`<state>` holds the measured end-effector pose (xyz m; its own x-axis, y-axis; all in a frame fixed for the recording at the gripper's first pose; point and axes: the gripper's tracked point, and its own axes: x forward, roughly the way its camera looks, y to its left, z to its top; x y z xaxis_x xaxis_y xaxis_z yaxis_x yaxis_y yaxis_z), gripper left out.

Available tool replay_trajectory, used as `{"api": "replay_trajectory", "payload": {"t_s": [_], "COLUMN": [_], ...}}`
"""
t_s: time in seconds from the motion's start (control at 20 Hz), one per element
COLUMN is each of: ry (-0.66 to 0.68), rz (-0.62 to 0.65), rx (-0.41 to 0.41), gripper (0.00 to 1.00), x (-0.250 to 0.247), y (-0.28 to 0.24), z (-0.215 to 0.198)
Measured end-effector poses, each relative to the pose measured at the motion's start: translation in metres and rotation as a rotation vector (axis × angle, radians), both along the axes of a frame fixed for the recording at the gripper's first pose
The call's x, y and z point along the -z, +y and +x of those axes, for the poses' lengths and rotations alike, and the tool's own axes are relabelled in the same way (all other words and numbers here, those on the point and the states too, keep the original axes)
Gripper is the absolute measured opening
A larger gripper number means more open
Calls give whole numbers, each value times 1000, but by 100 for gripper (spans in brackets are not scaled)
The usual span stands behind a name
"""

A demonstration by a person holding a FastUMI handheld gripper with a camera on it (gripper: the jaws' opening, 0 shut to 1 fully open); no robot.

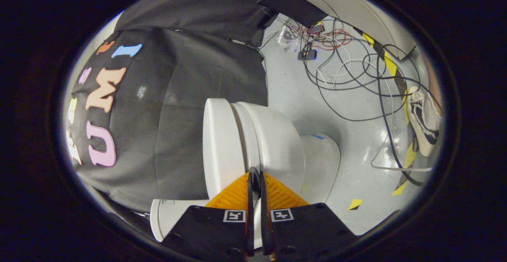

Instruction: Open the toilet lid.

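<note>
We see the gripper with its fingers drawn together, only a thin slit between them, nothing clamped. The tips sit right at the toilet, about where the toilet lid meets the seat; we cannot tell if they touch it.

The view is rolled, so the toilet looks turned on its side. The lid is the white slab on the side toward the black cloth booth wall. It lies flat against the seat, no gap visible, so it reads as still closed. The bowl bulges out past the seat, and the white pedestal base follows it, with a small blue mark at its edge (too small to make out). A white tank part shows beside the fingers, next to the lid.

The grey floor runs beyond the toilet. A tangle of black, white and red cables lies on it, well apart from the toilet, with a small black box among them. Yellow-black hazard tape crosses the floor past the cables. A light sneaker sits by the tape (someone's foot, we think). One loose white wire lies near the pedestal.
</note>
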<state>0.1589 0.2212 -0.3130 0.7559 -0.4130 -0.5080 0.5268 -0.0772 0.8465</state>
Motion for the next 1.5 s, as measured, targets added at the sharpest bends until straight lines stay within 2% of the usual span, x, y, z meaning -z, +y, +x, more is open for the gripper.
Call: {"api": "replay_trajectory", "payload": {"t_s": [0.2, 0.4, 0.85, 1.2, 1.5], "ry": [64, 55, 70, 46, 26], "rz": [-45, -117, -315, -618, -762], "rx": [-43, -53, -140, -346, -433], "gripper": [9, 9, 9, 9, 9], "x": [-7, -37, -97, -167, -197], "y": [0, 4, 15, 43, 66], "z": [0, 3, 13, 45, 61]}}
